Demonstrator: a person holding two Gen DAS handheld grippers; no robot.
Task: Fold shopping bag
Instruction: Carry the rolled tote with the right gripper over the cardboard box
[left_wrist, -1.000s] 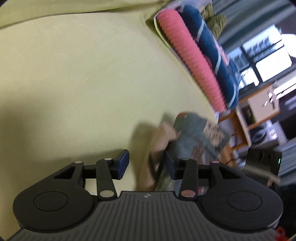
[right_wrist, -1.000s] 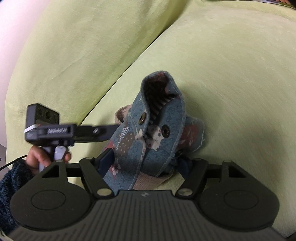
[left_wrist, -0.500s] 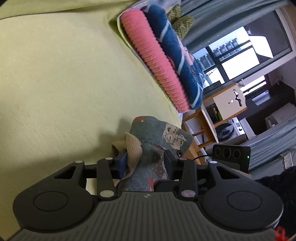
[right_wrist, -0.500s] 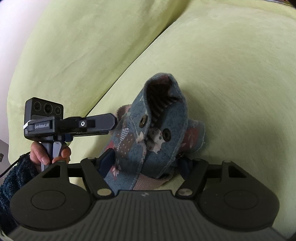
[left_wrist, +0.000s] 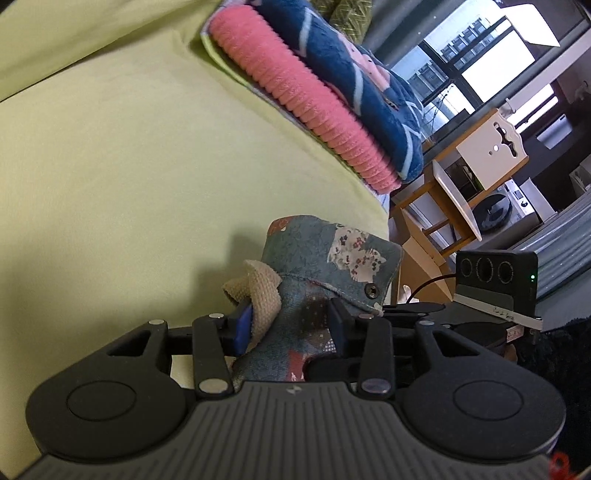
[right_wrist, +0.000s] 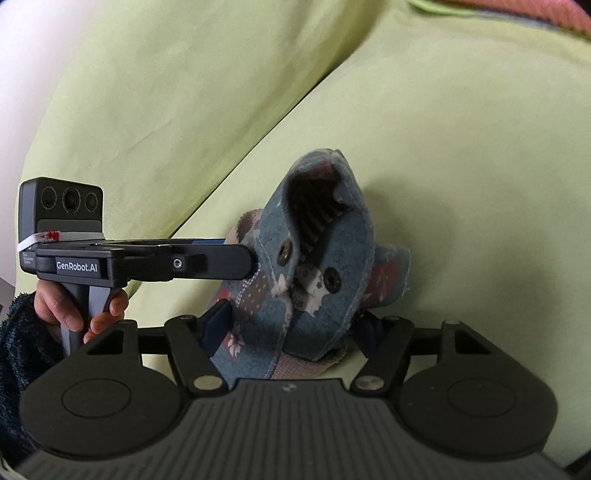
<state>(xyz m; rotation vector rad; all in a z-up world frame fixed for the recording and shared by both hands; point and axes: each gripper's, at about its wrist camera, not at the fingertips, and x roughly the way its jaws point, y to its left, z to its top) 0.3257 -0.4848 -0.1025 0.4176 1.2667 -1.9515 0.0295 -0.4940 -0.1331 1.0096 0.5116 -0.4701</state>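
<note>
While bunched on the sofa | shopping bag sits clamped between both tools: left tool, right tool.

Left gripper and right gripper, each with fingers closed on cloth. A hand in a dark sleeve grips the left gripper's handle.

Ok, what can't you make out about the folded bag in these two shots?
- Left wrist view: the shopping bag has its lower part hidden behind the left gripper.
- Right wrist view: the right gripper body covers the bag's bottom.
- Right wrist view: the bag's dark opening hides the inside.
</note>
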